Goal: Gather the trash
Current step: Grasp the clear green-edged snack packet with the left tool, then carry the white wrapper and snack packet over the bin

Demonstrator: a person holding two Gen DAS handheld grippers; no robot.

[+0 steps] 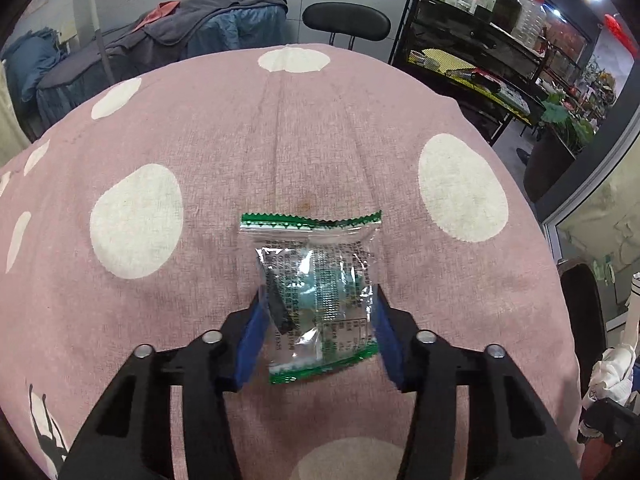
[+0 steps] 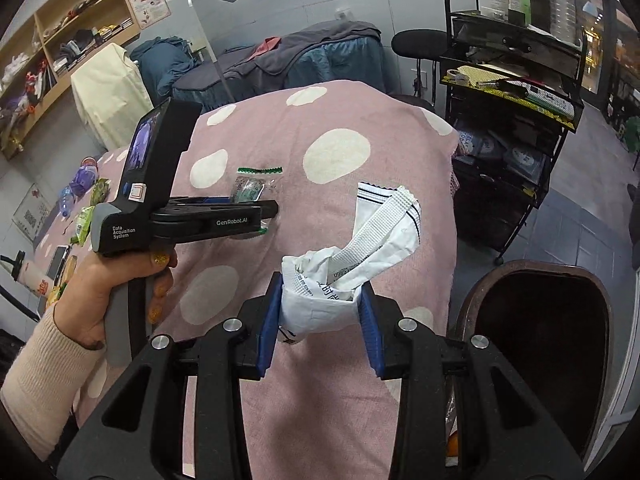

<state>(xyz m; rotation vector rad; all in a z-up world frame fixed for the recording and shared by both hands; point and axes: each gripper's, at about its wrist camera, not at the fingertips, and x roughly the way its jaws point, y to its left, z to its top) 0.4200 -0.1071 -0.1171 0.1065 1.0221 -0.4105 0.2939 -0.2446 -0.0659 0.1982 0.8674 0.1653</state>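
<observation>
A clear snack wrapper with green edges (image 1: 316, 292) lies on the pink dotted tablecloth (image 1: 320, 140). My left gripper (image 1: 318, 304) has its blue pads against both sides of it, which are pinched in. In the right wrist view the same wrapper (image 2: 249, 190) sits between the left gripper's (image 2: 269, 213) fingers, held by a person's hand (image 2: 120, 292). My right gripper (image 2: 322, 304) is shut on a crumpled white wrapper (image 2: 384, 232), lifted above the cloth near the table's right edge.
A dark brown bin (image 2: 532, 270) stands open beside the table at the lower right. A black wire cart (image 2: 516, 92) with bottles stands behind it. Green packets (image 2: 84, 220), a purple bottle (image 2: 82, 182) and a phone (image 2: 58, 262) lie at the table's left end.
</observation>
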